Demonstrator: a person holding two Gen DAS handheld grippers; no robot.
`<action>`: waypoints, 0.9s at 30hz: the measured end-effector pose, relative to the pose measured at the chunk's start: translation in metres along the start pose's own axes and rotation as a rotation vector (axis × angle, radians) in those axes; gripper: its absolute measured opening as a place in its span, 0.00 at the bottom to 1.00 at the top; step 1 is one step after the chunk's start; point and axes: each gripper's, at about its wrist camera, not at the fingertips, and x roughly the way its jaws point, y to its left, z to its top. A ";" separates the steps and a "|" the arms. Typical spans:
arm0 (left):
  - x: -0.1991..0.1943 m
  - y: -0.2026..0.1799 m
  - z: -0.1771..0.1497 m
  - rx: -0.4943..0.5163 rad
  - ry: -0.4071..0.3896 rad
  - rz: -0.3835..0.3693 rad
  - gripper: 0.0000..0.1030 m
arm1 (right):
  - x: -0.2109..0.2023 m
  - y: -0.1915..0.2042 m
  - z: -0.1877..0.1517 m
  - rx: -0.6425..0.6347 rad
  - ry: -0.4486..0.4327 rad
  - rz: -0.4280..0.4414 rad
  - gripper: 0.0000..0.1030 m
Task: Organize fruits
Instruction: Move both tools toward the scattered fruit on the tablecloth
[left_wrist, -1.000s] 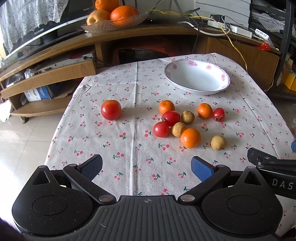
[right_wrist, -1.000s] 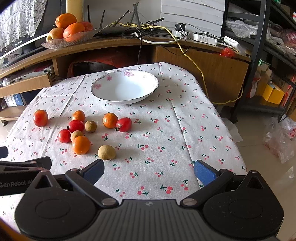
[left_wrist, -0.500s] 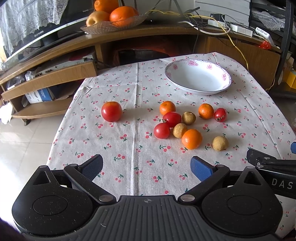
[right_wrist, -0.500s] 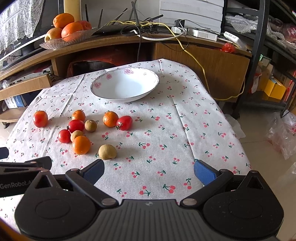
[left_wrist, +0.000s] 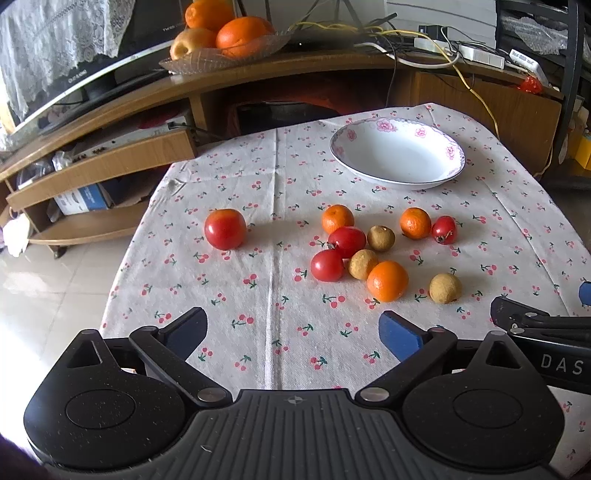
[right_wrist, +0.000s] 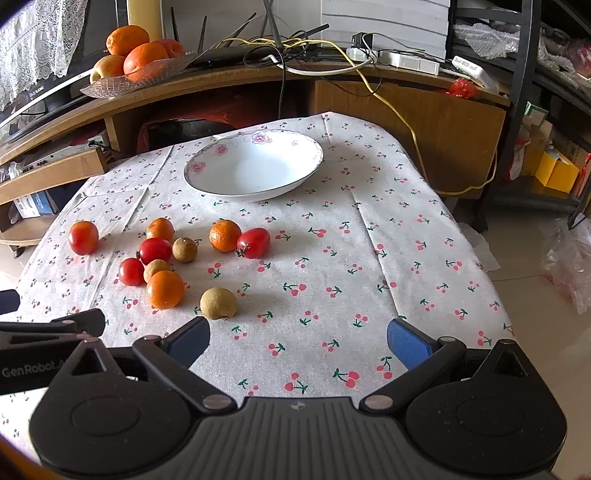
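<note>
While both tools hang over the near edge of the table, the scene reads from front to back as follows.

Left gripper (left_wrist: 291, 330): released, blue pads wide apart, nothing between them; compared with a second ago the fruit sits slightly lower and larger in its view, so it has edged forward a little.

Right gripper (right_wrist: 297, 339): also spread and empty, just beside the left one; its view has crept closer to the table as well.

Tablecloth (right_wrist: 369, 258): cherry print, bare on the right half.

Nearest fruit: a brown longan (right_wrist: 218, 303) lies alone just ahead of the right tool's left pad, with a mandarin (right_wrist: 164, 289) close by.

Cluster: small tomatoes, longans and mandarins sit bunched left of centre, some touching; a larger tomato (left_wrist: 225, 229) lies well apart on the left.

Bowl (right_wrist: 199, 181): white, flower-rimmed, empty, beyond the fruit.

Fruit dish (left_wrist: 207, 64): on the shelf behind, apparently not part of the job.

Meaning: no fruit has shifted; sorting has probably not begun, and the small advance looks like an approach to a first pick.
</note>
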 end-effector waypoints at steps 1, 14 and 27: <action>0.000 0.000 0.000 0.002 -0.001 0.002 0.98 | 0.001 0.000 0.000 0.001 0.001 0.002 1.00; 0.003 0.000 0.002 0.012 0.004 0.012 0.96 | 0.008 0.000 0.001 0.009 0.012 0.030 0.99; 0.009 -0.001 0.001 0.026 0.019 0.016 0.94 | 0.017 0.003 0.001 0.000 0.039 0.035 0.98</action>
